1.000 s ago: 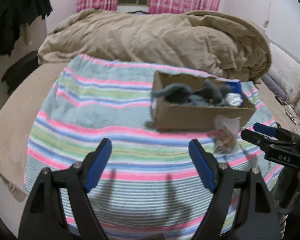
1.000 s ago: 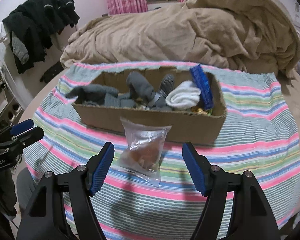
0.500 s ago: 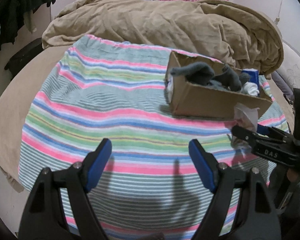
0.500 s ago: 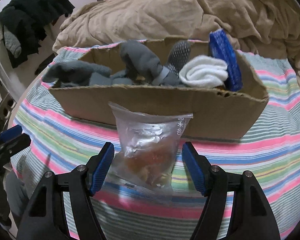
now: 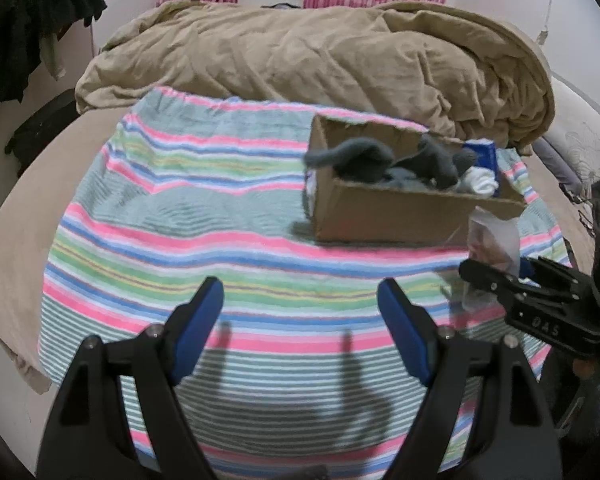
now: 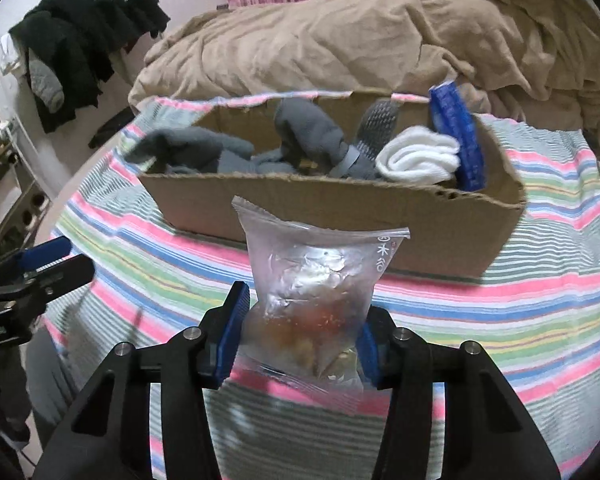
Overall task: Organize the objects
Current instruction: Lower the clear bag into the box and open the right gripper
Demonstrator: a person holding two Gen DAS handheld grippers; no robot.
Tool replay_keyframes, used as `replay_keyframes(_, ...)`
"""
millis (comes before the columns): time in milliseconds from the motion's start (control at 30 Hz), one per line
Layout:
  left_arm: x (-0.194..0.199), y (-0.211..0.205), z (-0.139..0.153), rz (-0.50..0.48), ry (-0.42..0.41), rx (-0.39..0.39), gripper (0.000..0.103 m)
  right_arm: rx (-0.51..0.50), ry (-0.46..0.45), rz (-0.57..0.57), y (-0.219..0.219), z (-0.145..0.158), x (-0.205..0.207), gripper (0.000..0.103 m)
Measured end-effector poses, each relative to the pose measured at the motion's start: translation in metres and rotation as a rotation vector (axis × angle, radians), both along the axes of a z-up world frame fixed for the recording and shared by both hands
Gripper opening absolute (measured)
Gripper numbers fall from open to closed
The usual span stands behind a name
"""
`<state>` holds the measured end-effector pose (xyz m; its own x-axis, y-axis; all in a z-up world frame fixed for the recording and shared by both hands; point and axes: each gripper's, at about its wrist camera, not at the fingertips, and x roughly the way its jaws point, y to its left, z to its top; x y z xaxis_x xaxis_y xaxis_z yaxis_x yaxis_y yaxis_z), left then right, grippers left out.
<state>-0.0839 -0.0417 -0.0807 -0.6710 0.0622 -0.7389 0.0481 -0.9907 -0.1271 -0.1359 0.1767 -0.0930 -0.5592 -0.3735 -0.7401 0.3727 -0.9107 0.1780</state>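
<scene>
Zip-lock bag [image 6: 312, 292] now sits pinched between the blue pads of the right gripper [image 6: 300, 332], whose jaws have just been closing; a second ago they stood wide to either side of it while it lay loose on the striped blanket [image 6: 500, 320]. The pads press its lower half inward, so the clear plastic bulges above them. It stands upright just in front of the cardboard box [image 6: 440, 236], its sealed top edge overlapping the box's near wall. Inside show crumpled foil and orange-brown pieces; printed characters run along its upper right corner. The box holds grey socks [image 6: 308, 136], a rolled white sock [image 6: 420, 160] and a blue packet [image 6: 458, 136]. The left gripper [image 5: 300, 324] hangs over bare blanket with its jaws wide apart and nothing between them, as before. Behind lies a tan duvet [image 5: 320, 60].
</scene>
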Motion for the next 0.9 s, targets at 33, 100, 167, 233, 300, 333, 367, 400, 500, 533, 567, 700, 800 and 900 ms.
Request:
replay_keyframes(33, 0.001, 0.001, 0.003, 0.000, 0.008, 0.003, 0.081, -0.007, 0.004, -0.002, 0.002, 0.004, 0.002, 0.052)
replay_keyframes(100, 0.001, 0.004, 0.011, -0.003, 0.025, 0.008, 0.081, -0.019, 0.017, 0.001, 0.004, 0.013, 0.007, 0.052)
replay_keyframes(167, 0.000, 0.008, 0.020, -0.008, 0.041, 0.009, 0.081, -0.025, 0.033, 0.006, 0.006, 0.023, 0.011, 0.052)
replay_keyframes(233, 0.000, 0.011, 0.030, -0.015, 0.065, 0.012, 0.081, -0.033, 0.053, 0.010, 0.008, 0.035, 0.014, 0.052)
replay_keyframes(300, -0.002, 0.012, 0.038, -0.021, 0.088, 0.015, 0.081, -0.042, 0.077, 0.008, 0.008, 0.048, 0.015, 0.052)
replay_keyframes(333, -0.003, 0.012, 0.042, -0.023, 0.098, 0.016, 0.081, -0.047, 0.088, 0.008, 0.009, 0.054, 0.016, 0.052)
replay_keyframes(367, -0.005, 0.012, 0.044, -0.021, 0.101, 0.016, 0.081, -0.050, 0.098, 0.009, 0.009, 0.059, 0.015, 0.052)
replay_keyframes(400, -0.008, 0.012, 0.045, -0.016, 0.102, 0.017, 0.081, -0.053, 0.113, 0.008, 0.010, 0.065, 0.014, 0.052)
replay_keyframes(500, -0.016, 0.009, 0.050, -0.008, 0.117, 0.026, 0.081, -0.058, 0.143, 0.008, 0.010, 0.078, 0.011, 0.052)
replay_keyframes(533, -0.018, 0.008, 0.052, -0.006, 0.123, 0.027, 0.081, -0.056, 0.151, 0.008, 0.009, 0.081, 0.008, 0.052)
replay_keyframes(567, -0.021, 0.006, 0.054, -0.004, 0.132, 0.027, 0.081, -0.054, 0.158, 0.009, 0.007, 0.084, 0.005, 0.052)
replay_keyframes(700, -0.033, -0.001, 0.059, 0.006, 0.150, 0.030, 0.081, -0.047, 0.169, 0.011, 0.000, 0.087, -0.013, 0.052)
replay_keyframes(800, -0.042, -0.007, 0.058, 0.014, 0.155, 0.030, 0.081, -0.049, 0.164, 0.018, -0.009, 0.086, -0.027, 0.052)
replay_keyframes(900, -0.052, -0.013, 0.054, 0.027, 0.152, 0.029, 0.081, -0.047, 0.158, 0.038, -0.021, 0.082, -0.043, 0.052)
